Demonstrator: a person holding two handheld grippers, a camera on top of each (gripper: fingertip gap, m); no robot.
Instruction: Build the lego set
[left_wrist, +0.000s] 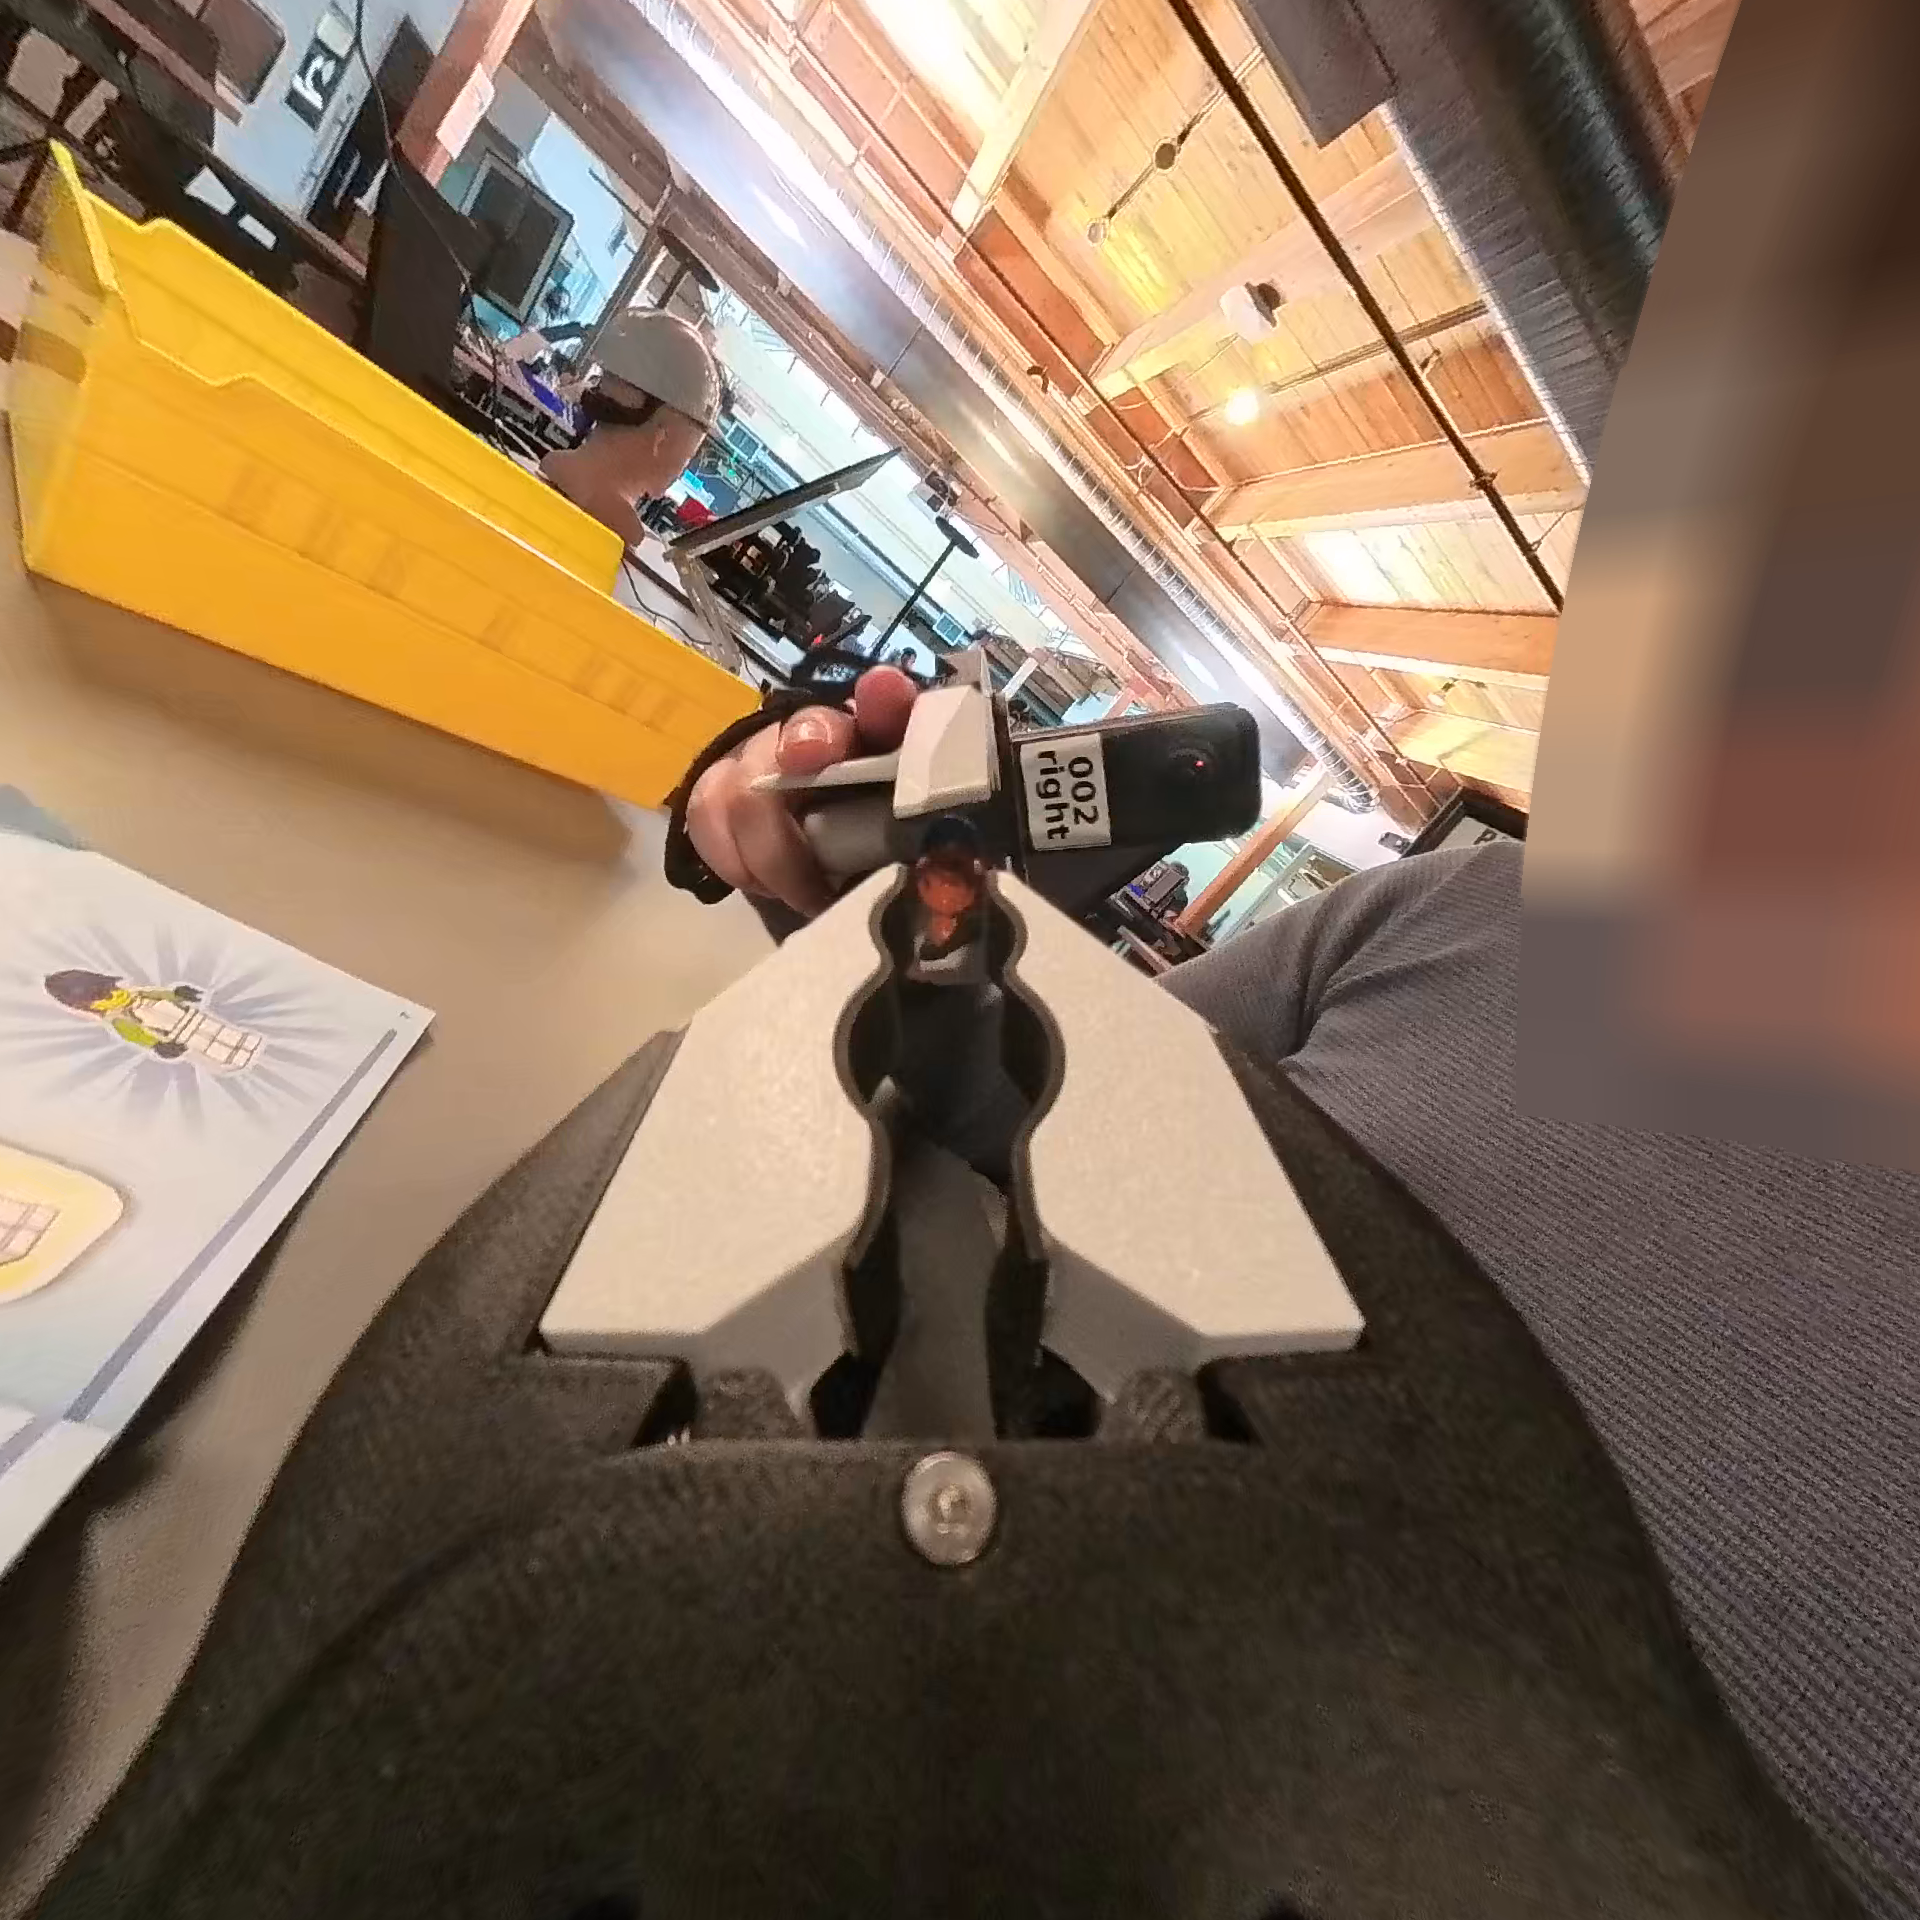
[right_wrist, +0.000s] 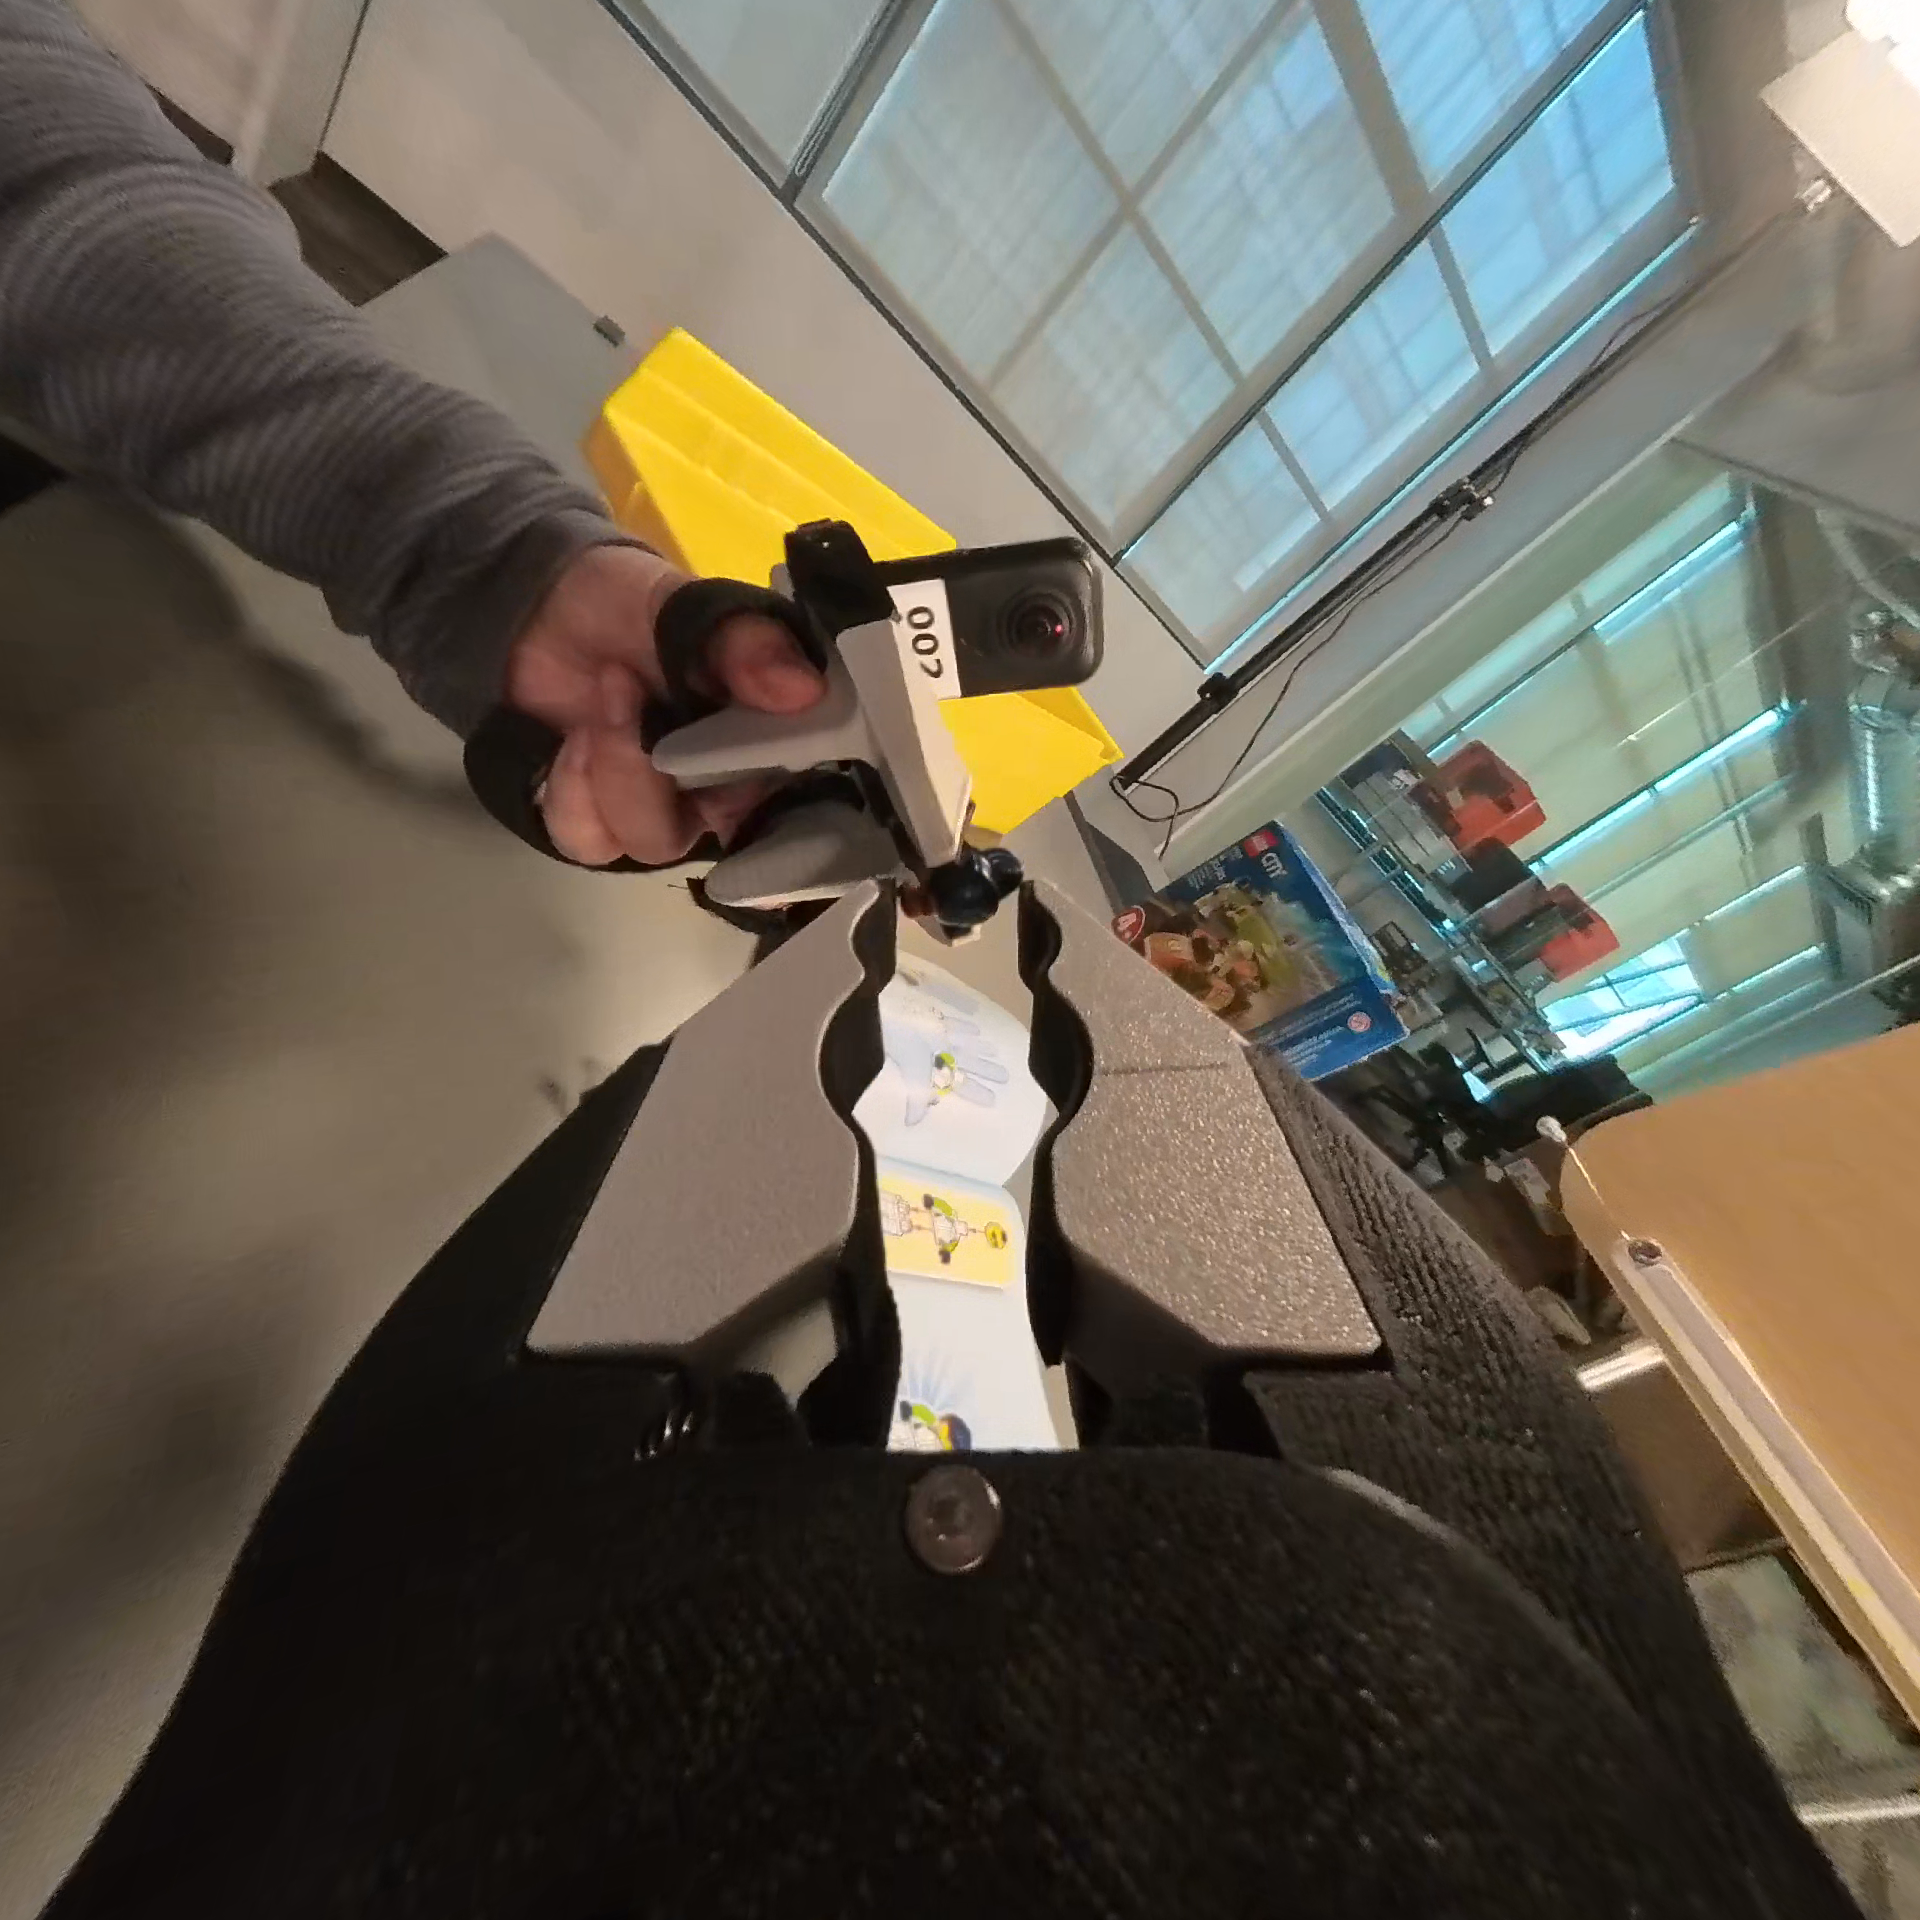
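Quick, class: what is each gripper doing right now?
Left gripper: closed on a small lego figure.
Right gripper: open, holding nothing.

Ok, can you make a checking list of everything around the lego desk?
Surface: tan table, mostly bare.
Job's things: small dark lego figure held up in the air; instruction booklet lying open and flat; lego box standing further back.
Clutter: yellow bin on the table.
Grippers: left gripper shut on the figure; right gripper open, its tips close to the figure.
Cables: a thin black cable hangs from a black stand by the wall.
Surroundings: big windows, wooden ceiling, and a person in a cap behind the bin.
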